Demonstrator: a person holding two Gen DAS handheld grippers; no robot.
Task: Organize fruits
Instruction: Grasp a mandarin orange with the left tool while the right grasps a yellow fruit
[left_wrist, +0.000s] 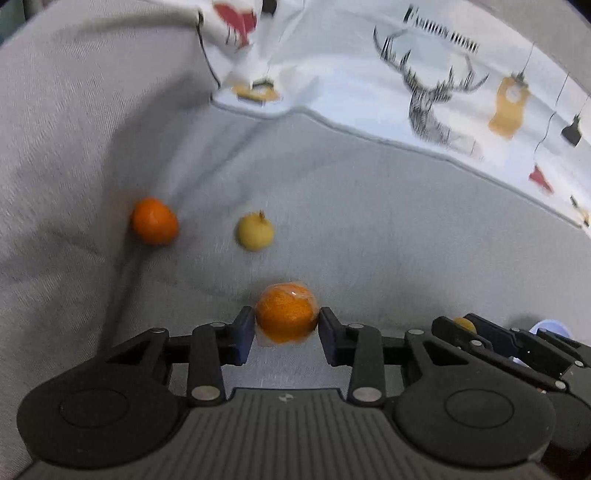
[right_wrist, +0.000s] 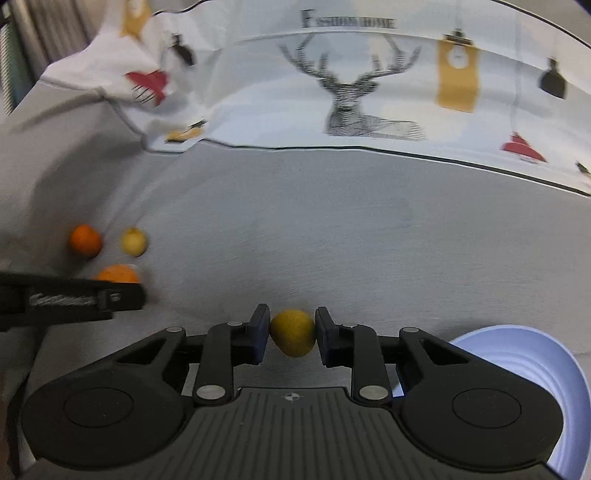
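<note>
My left gripper (left_wrist: 286, 325) is shut on an orange in a clear plastic wrap (left_wrist: 284, 314), just above the grey fabric (left_wrist: 369, 221). Beyond it lie a bare orange (left_wrist: 154, 220) and a pale yellow round fruit (left_wrist: 255, 232), a little apart from each other. My right gripper (right_wrist: 291, 334) is shut on a small darker yellow fruit (right_wrist: 293, 338), with both pads against its sides. The right wrist view shows the left gripper (right_wrist: 129, 291) from the side, at the left, hiding most of its wrapped orange (right_wrist: 118, 275).
A pale blue bowl (right_wrist: 535, 373) stands at the lower right, close beside my right gripper. A white cloth printed with a deer and lamps (right_wrist: 351, 92) covers the back. The grey fabric rises in folds at the left (left_wrist: 55, 147).
</note>
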